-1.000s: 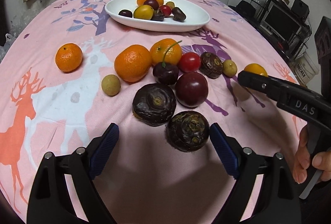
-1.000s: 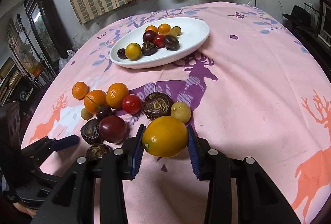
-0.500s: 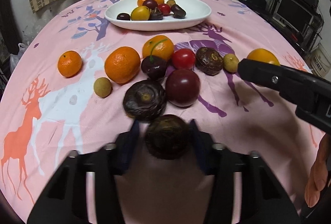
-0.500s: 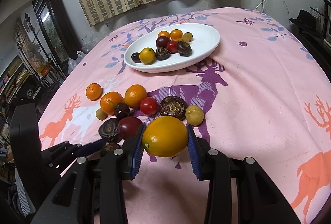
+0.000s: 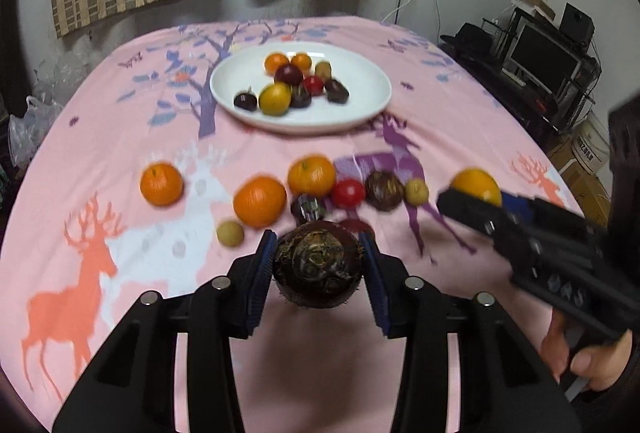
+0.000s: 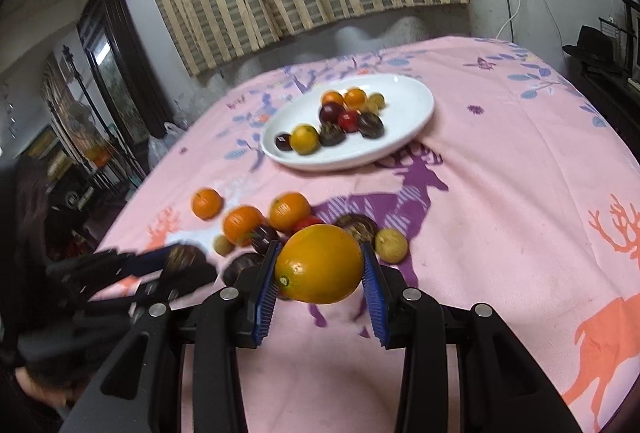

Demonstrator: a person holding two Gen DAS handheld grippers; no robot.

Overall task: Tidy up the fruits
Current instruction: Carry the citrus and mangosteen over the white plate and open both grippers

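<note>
Both tongs are loaded: left gripper point(image 5: 318, 265) clamps a dark, rough round fruit point(image 5: 318, 269), right gripper point(image 6: 320, 265) a smooth yellow-orange fruit point(image 6: 319, 264), above the pink deer-print tablecloth point(image 6: 520, 213). Nine fruits fill the white oval plate point(image 5: 368, 101); about ten more await.

pink cloth point(image 5: 120, 137) printed with orange, white and purple deer; white plate point(image 5: 372, 89); dark brown fruit point(image 5: 318, 269) and yellow-orange fruit point(image 6: 320, 265) between blue-padded black jaws.
</note>
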